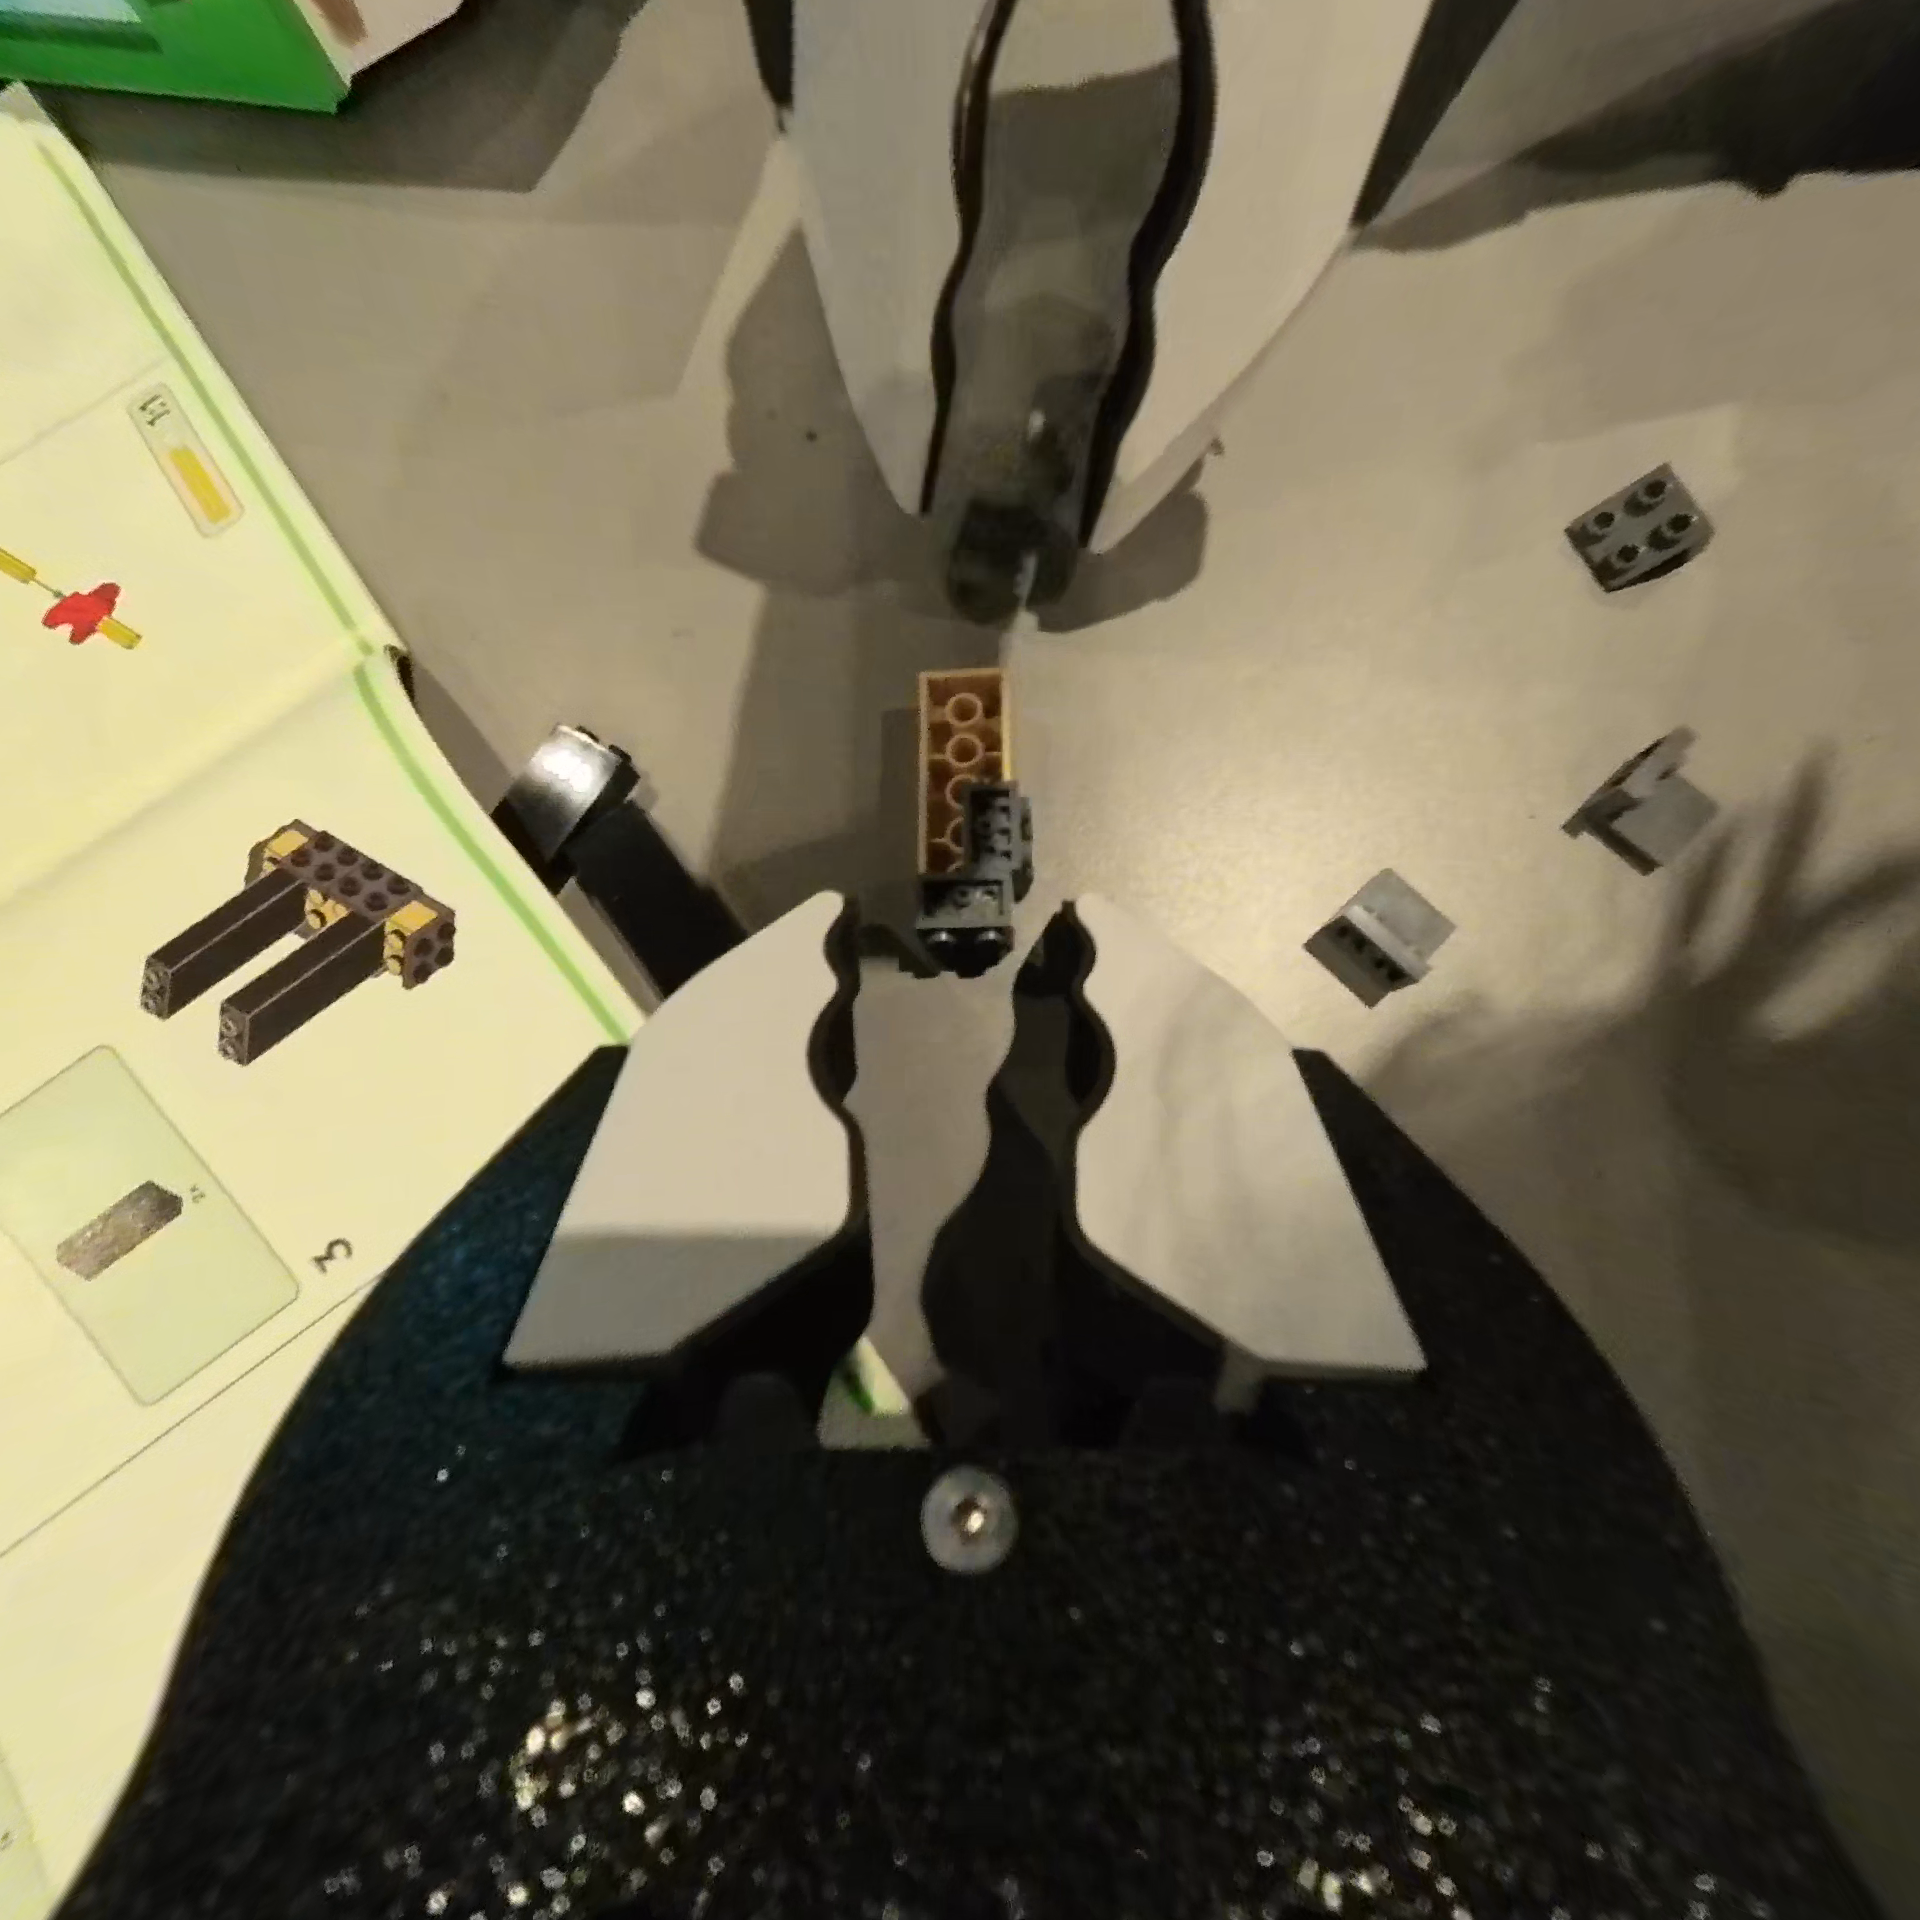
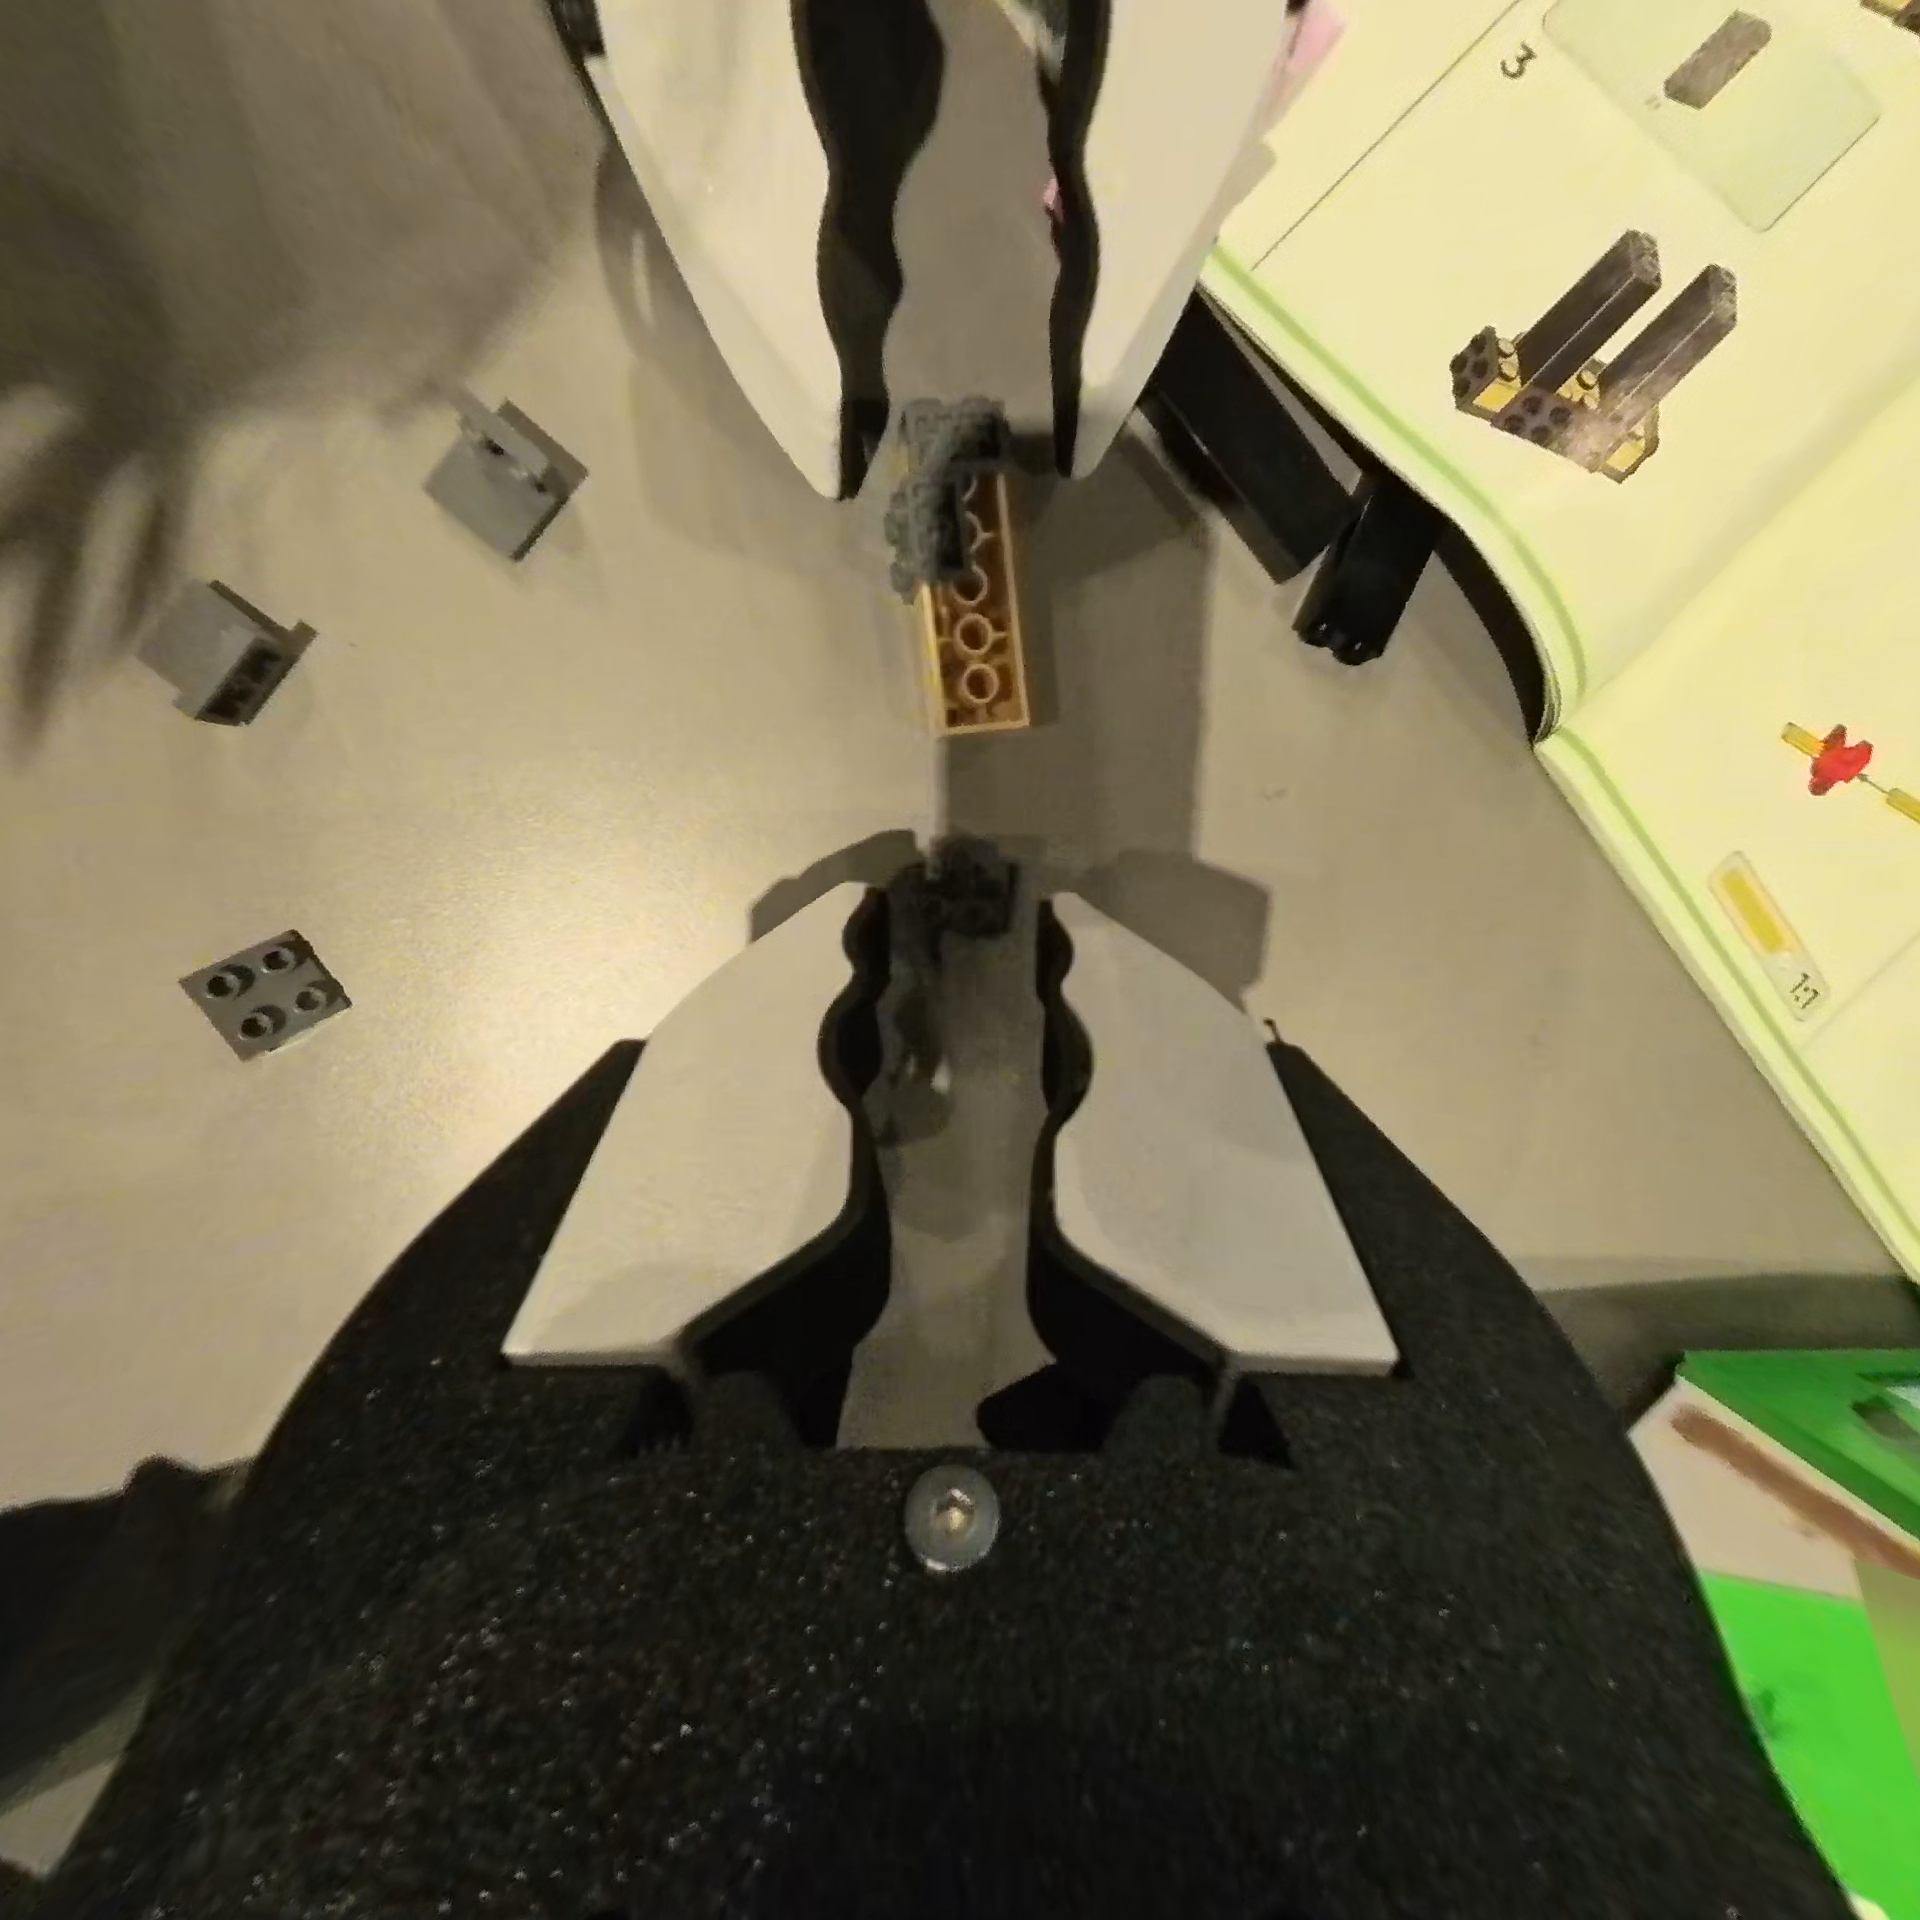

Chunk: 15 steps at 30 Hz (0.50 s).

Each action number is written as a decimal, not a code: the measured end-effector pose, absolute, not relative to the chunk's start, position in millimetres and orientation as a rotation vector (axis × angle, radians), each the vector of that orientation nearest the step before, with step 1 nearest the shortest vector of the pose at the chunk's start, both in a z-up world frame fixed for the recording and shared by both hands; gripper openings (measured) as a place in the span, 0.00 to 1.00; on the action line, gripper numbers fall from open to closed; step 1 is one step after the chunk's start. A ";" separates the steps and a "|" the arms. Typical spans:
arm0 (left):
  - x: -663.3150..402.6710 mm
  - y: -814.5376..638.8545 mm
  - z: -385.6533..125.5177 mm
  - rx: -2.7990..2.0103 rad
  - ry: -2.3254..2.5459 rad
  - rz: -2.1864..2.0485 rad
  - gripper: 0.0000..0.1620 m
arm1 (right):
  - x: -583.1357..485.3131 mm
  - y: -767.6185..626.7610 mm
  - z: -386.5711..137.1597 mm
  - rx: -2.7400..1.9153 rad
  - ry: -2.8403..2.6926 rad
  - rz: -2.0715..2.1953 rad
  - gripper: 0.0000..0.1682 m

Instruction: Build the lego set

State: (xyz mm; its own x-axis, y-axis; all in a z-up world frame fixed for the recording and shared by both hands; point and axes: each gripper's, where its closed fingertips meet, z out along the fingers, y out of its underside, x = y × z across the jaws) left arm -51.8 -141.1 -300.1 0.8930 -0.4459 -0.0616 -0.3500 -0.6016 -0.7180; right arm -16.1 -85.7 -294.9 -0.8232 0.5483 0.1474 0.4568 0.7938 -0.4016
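The grey worktop (image 1: 1351, 644) carries an open pale-green instruction booklet (image 1: 208, 831) at one edge. Mid-surface, the two grippers face each other tip to tip. The left gripper (image 1: 961, 935) clamps a small black lego assembly (image 1: 971, 914) joined to an upturned tan lego brick (image 1: 966, 758). The right gripper (image 2: 961, 904) pinches a small dark lego piece (image 2: 961, 894).

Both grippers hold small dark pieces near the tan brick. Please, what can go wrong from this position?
1. The left gripper pinches the dark grey assembly only at its fingertips; pushing could twist it loose from the upside-down tan brick.
2. The right gripper holds its small dark piece equally shallowly; it may slip.
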 end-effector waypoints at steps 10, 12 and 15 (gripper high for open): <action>-52.0 -142.7 -294.6 -2.240 0.650 -0.138 0.24 | -34.5 -115.6 -284.9 -0.706 -2.620 0.787 0.22; -53.0 -142.6 -292.4 -2.229 0.659 -0.133 0.25 | -36.6 -118.9 -291.9 -0.709 -2.626 0.810 0.21; -52.8 -142.8 -286.2 -2.199 0.682 -0.135 0.25 | -39.7 -125.0 -294.5 -0.716 -2.619 0.857 0.19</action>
State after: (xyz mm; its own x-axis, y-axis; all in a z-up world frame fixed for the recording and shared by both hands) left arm -52.8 -142.8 -286.2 0.8481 -0.5146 -0.1260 -0.4277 -0.5246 -0.7361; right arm -39.7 -125.0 -294.5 -0.8334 0.5398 0.1189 0.3650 0.6990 -0.6149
